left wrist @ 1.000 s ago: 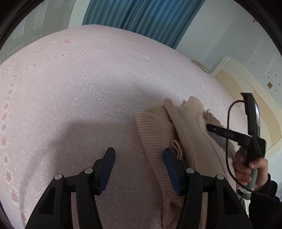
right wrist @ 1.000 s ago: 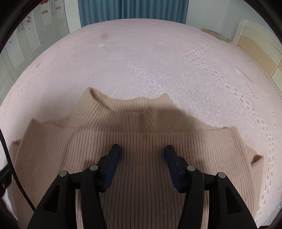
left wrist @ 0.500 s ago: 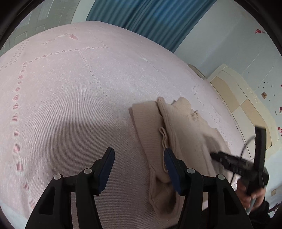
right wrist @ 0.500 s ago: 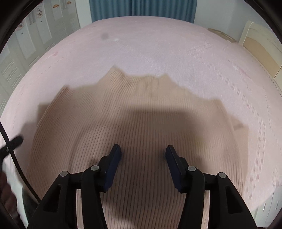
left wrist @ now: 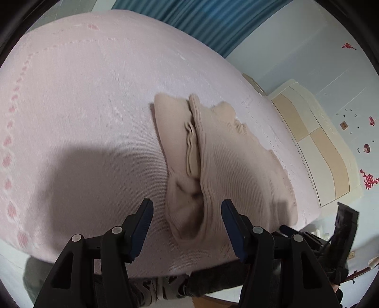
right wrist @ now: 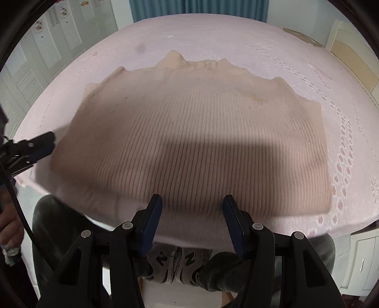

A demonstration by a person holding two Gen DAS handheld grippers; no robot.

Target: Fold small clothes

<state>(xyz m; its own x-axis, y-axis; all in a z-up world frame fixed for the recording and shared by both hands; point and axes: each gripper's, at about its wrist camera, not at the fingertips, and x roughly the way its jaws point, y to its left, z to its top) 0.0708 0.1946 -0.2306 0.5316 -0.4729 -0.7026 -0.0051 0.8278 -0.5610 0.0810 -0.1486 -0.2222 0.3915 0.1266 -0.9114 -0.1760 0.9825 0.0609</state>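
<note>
A beige ribbed sweater [right wrist: 194, 142] lies flat on the pink bed, its hem toward the near edge and its collar away from me. In the left wrist view the sweater [left wrist: 227, 161] shows a sleeve folded along its left side. My left gripper [left wrist: 186, 218] is open and empty, just above the sweater's near left corner. My right gripper [right wrist: 191, 213] is open and empty, above the middle of the hem. The left gripper [right wrist: 35, 148] also shows at the left of the right wrist view.
The pink bedspread [left wrist: 83, 106] covers the bed, whose near edge lies just below both grippers. The person's legs and shoes [right wrist: 175, 263] stand under that edge. Blue curtains [left wrist: 201, 21] hang behind and a cream cabinet [left wrist: 315, 139] stands on the right.
Both grippers have pulled back toward the near bed edge and risen. More of the sweater and the bed edge has come into view. Both stayed open.
</note>
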